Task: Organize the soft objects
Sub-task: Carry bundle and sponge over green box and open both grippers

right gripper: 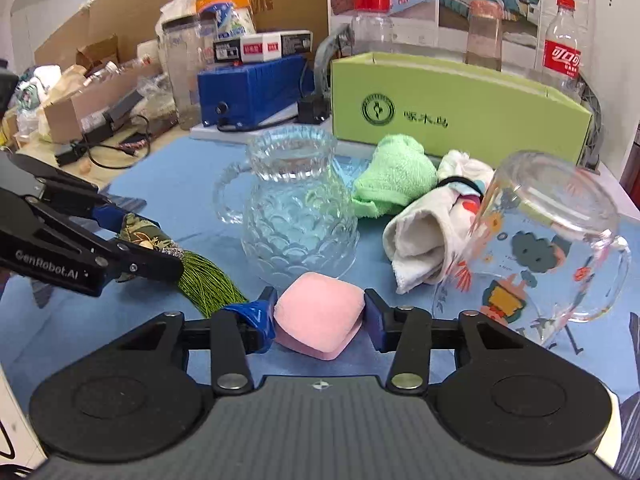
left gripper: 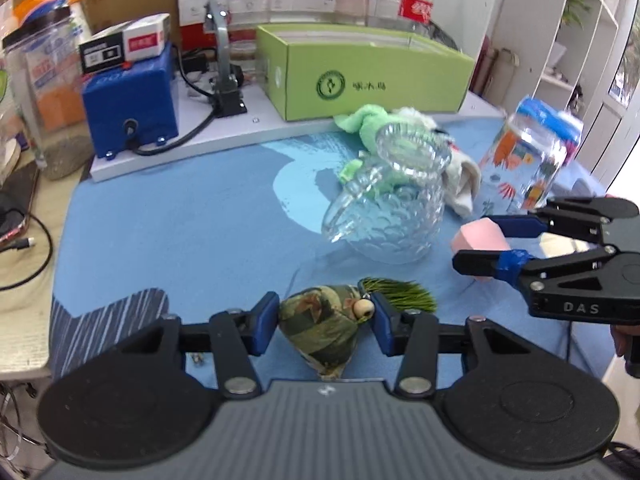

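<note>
Sachet (left gripper: 324, 332): printed woven cloth, matt, with a smooth wooden bead and a green thread tassel (left gripper: 400, 290). Pink cushion (right gripper: 320, 320): velvety, matt nap. Pitcher (right gripper: 296, 216): clear glass, glossy, scale-embossed. Mug (right gripper: 540, 248), right: smooth clear glass with printed decals. Green towel (right gripper: 396, 184) and white towel (right gripper: 420, 240): terry, rough pile. Far box (right gripper: 460, 112): matt green cardboard. Table cover (left gripper: 180, 220): matt blue cloth.

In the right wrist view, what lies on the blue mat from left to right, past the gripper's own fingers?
Green tassel → glass pitcher → green towel → white cloth → printed glass mug.
</note>
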Demonstrator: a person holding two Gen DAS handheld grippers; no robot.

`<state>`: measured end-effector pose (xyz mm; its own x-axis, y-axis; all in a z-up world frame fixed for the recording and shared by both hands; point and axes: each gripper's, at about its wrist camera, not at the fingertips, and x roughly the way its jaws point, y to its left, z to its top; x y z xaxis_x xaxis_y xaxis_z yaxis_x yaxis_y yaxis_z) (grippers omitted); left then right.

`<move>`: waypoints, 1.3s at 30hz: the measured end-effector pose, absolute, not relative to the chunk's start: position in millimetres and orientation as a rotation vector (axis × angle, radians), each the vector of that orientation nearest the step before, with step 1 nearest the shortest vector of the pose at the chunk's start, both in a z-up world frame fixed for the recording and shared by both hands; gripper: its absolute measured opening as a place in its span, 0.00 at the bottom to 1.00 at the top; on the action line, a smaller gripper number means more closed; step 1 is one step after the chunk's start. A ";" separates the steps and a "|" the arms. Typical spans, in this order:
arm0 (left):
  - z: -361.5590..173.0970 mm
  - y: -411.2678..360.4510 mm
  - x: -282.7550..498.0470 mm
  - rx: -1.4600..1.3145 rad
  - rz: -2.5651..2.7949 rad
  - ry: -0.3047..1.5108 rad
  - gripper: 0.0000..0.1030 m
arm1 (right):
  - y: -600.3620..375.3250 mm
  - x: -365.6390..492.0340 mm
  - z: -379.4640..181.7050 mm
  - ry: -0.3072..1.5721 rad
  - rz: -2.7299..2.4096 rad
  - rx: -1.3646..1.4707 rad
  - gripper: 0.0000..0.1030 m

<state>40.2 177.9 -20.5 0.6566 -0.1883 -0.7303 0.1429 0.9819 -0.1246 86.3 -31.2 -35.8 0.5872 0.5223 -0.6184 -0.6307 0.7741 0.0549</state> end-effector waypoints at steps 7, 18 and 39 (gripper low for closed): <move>28.8 195.9 36.9 -0.169 -0.206 0.750 0.46 | -62.8 74.0 8.6 0.589 0.789 0.014 0.30; 111.6 187.1 141.9 -0.141 -0.203 0.618 0.46 | -91.2 156.0 87.8 0.471 0.779 0.021 0.31; 87.4 162.6 307.1 -0.145 -0.150 0.673 0.72 | -74.4 373.7 57.5 0.688 0.597 0.017 0.51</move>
<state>307.1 162.6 87.4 0.7723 -0.1844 -0.6080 0.0910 0.9792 -0.1813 373.7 -74.4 57.5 0.6128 0.5232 -0.5923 -0.5125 0.8336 0.2062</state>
